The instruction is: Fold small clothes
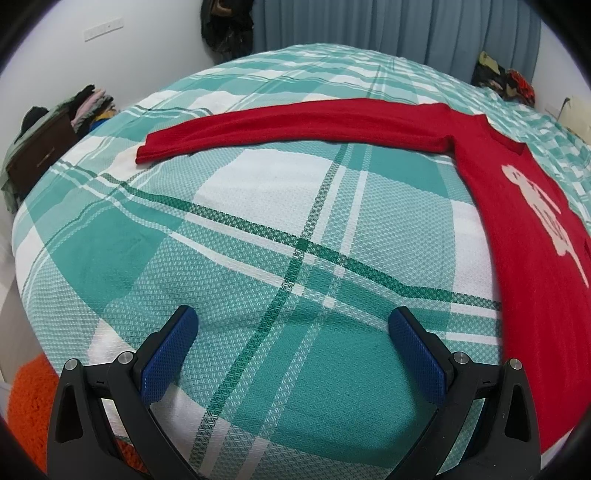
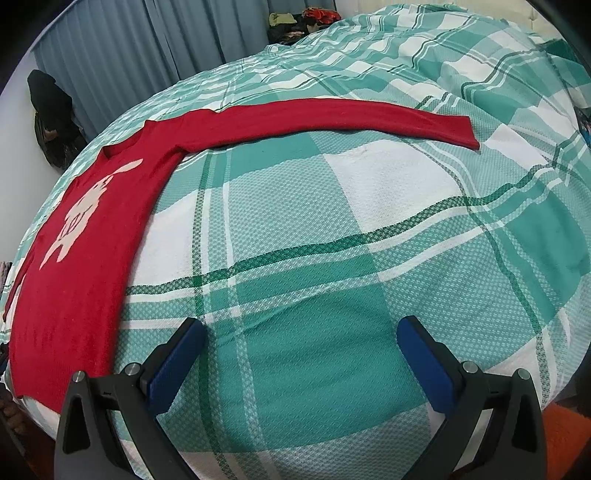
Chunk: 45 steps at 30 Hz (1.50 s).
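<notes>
A red sweater (image 1: pixel 524 229) lies flat and face up on the green-and-white checked bedspread (image 1: pixel 258 229), its body between the two grippers and its sleeves stretched straight out to either side, so the garment's long axis runs crosswise to the way both grippers point. The left gripper (image 1: pixel 291 332) hovers low over bare bedspread with its blue pads spread wide and nothing between them; from it the sweater's body sits off to the right, and the left sleeve (image 1: pixel 295 125) runs across the view ahead, ending in a cuff (image 1: pixel 147 151) up and to the left. The right gripper (image 2: pixel 301 341) mirrors this, jaws wide apart and empty, with the body (image 2: pixel 85 258) to its left and the right sleeve (image 2: pixel 332 118) stretching to a cuff (image 2: pixel 465 131) ahead and to the right. Neither gripper touches the cloth. Each one looks about equally far from its own sleeve, so neither hand seems to have the edge; the likely first fold is to bring the sleeves in over the chest, which would mean each gripper reaching forward and outward to its cuff and carrying it back toward the middle. A pile of other clothes (image 2: pixel 306 18) sits at the far end of the bed, well apart.
</notes>
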Motion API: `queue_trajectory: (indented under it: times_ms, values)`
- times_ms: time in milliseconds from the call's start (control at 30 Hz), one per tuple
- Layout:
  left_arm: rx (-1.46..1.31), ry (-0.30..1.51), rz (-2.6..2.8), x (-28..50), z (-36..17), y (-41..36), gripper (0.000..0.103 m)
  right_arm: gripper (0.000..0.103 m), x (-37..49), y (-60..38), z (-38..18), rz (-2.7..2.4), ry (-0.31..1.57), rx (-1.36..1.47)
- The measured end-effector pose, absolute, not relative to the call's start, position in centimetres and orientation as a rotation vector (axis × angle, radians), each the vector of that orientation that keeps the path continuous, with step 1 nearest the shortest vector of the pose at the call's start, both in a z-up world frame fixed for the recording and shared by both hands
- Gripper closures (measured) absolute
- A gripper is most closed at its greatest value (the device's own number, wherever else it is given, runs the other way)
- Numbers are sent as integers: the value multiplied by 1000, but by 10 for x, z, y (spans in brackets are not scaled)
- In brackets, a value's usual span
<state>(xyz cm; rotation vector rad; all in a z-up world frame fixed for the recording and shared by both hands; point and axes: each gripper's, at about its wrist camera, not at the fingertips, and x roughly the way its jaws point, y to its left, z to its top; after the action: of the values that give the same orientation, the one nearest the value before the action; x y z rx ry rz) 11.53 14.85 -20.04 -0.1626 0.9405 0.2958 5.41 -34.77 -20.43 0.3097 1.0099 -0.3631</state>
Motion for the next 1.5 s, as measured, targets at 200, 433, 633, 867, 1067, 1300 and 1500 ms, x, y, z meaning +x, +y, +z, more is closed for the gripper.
queue_trajectory:
  times_ms: [200, 433, 633, 867, 1067, 1300, 1500]
  values:
    - [-157, 946, 303, 118, -201, 147, 1, 1, 70, -383, -177, -277, 1015, 499]
    - [-158, 950, 303, 118, -201, 147, 1, 7, 95, -496, -178, -287, 765, 959]
    - [-155, 952, 305, 118, -201, 147, 1, 32, 82, -554, -205, -397, 609, 1142]
    - [-155, 951, 311, 117, -201, 146, 1, 99, 99, -570, -215, -631, 667, 1090]
    - [-157, 949, 314, 118, -201, 147, 1, 99, 144, -539, -133, -518, 640, 833]
    - [-164, 953, 311, 119, -200, 148, 1, 98, 264, -371, -19, 51, 639, 606]
    - [-165, 954, 306, 118, -200, 148, 1, 19, 334, -233, -61, 478, 941, 686]
